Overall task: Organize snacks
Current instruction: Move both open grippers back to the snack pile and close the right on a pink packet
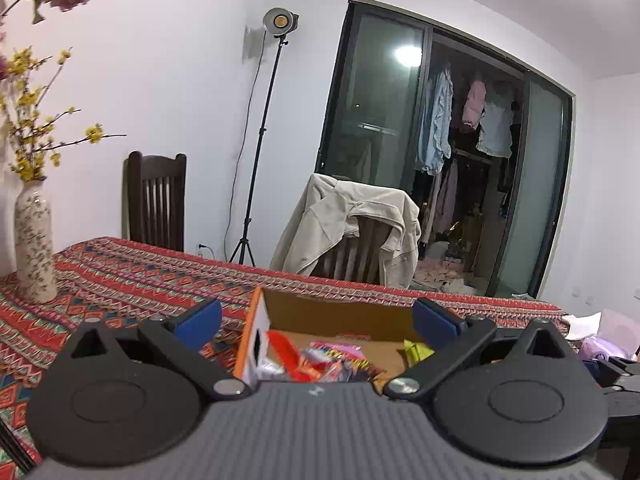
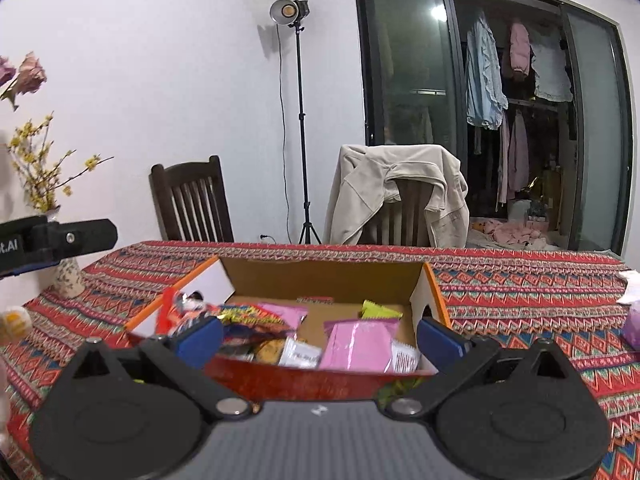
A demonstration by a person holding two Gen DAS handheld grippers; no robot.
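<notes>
An open cardboard box with orange edges stands on the patterned tablecloth and holds several snack packets: a pink packet, a green one and a colourful one. My right gripper is open, its blue pads spread wide just in front of the box's near wall, nothing between them. In the left wrist view the same box sits straight ahead with a red packet inside. My left gripper is open and empty, near the box's left corner. The left tool's body shows at the right view's left edge.
A flowered vase with yellow blossoms stands at the table's left. Two chairs wait behind the table, one draped with a beige jacket. A light stand is by the wall. White and purple items lie at the table's right end.
</notes>
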